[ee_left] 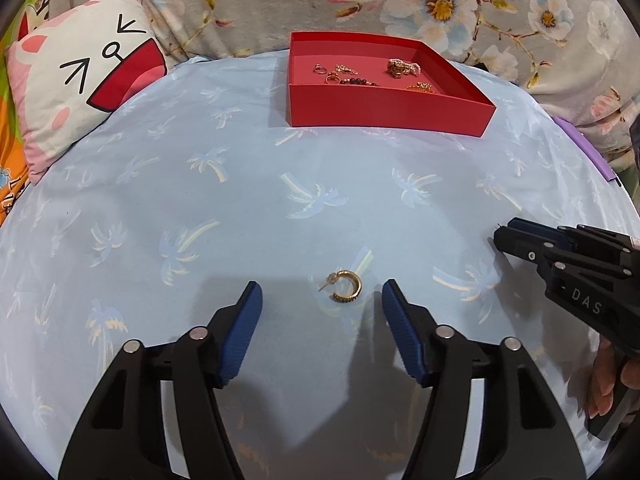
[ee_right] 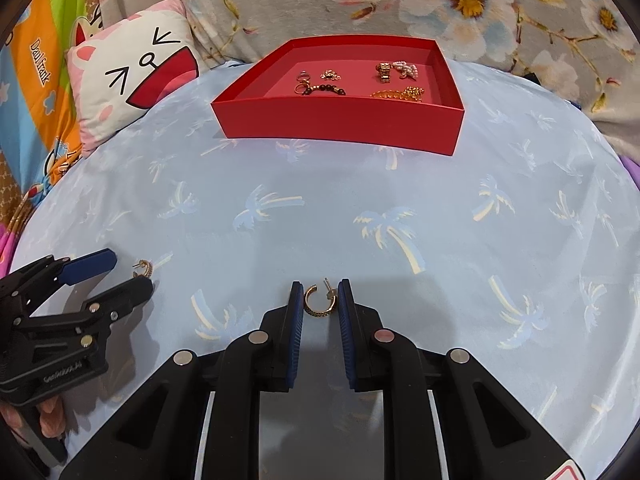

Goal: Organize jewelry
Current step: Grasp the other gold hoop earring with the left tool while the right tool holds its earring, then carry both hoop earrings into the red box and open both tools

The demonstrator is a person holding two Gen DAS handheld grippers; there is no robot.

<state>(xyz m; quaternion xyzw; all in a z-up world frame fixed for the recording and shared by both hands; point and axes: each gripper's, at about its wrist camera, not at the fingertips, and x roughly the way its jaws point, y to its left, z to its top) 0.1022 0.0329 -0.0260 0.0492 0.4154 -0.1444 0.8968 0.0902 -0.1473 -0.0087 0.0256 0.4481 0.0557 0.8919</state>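
Blue-padded fingers of the right gripper (ee_right: pixel 320 300) are clamping a gold hoop earring (ee_right: pixel 320 300), which is sitting upright between the pads on the near side of the red tray (ee_right: pixel 340 124), its post sticking up toward the tray. Left of it, the left gripper (ee_left: pixel 322 300) is standing with its jaws apart around a second gold hoop (ee_left: pixel 347 285) that is lying flat on the blue palm-print sheet (ee_left: pixel 240 200), neither pad touching it. Both hoops are lying well short of the tray, where rings, beads and chains are already sitting. Judging from this, the pickup step is in hand: the left jaws need to be pressing onto the hoop's sides without flicking it away, then both going up over the tray's near wall. Both grippers are pointing steeply down toward the tray, with fingertips of a hand (ee_left: pixel 612 380) showing at the right gripper's handle
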